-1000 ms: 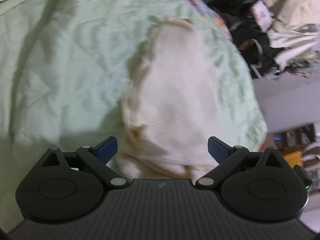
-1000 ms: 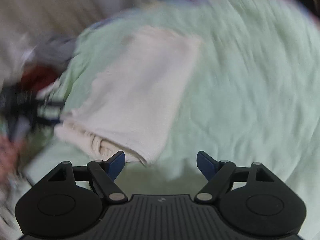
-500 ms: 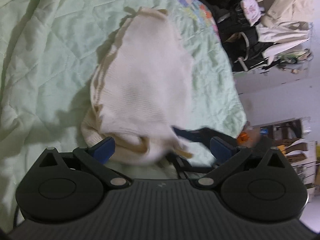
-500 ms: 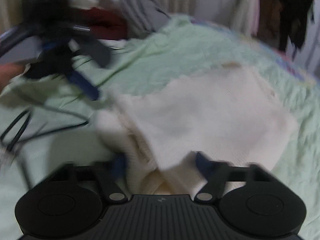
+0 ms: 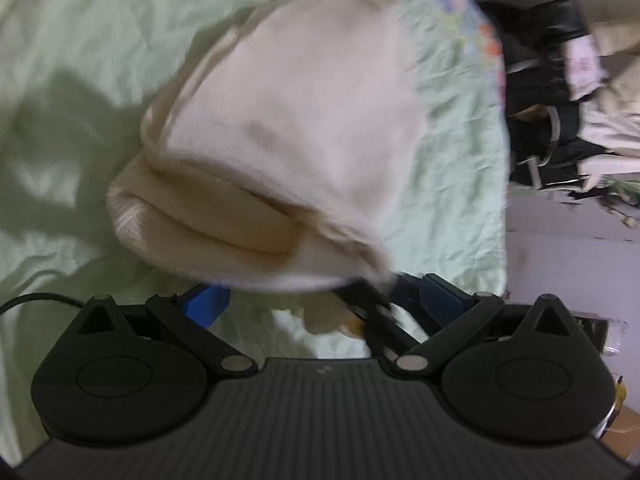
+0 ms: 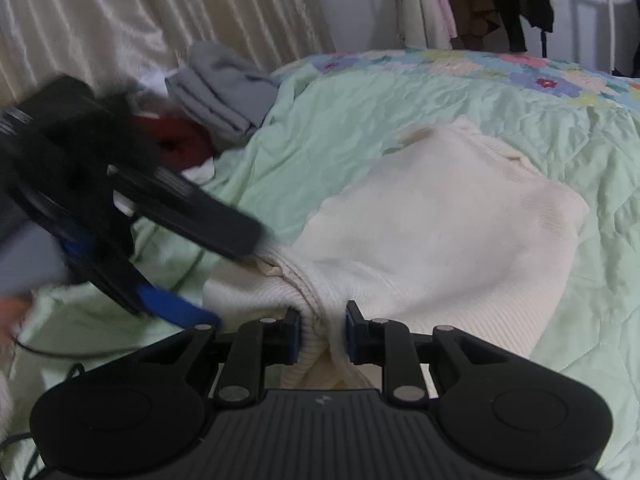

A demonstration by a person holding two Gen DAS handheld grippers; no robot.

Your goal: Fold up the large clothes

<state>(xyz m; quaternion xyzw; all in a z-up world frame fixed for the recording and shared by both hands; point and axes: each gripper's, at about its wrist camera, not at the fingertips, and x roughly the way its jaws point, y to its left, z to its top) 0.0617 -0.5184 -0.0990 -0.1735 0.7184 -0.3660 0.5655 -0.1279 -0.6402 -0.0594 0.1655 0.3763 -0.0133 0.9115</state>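
one folded cream knit sweater lies on the pale green quilted bedspread, right in front of both my claws. my right gripper is clamped on a bunched ribbed near edge. my left gripper is closing, jaws wide, sweater edge just ahead of the blue pads, not pinched. right view alone shows the left gripper from the side, a grey folded garment, a dark red cloth and cream curtains. left view alone shows a dark clothes pile past the bed.
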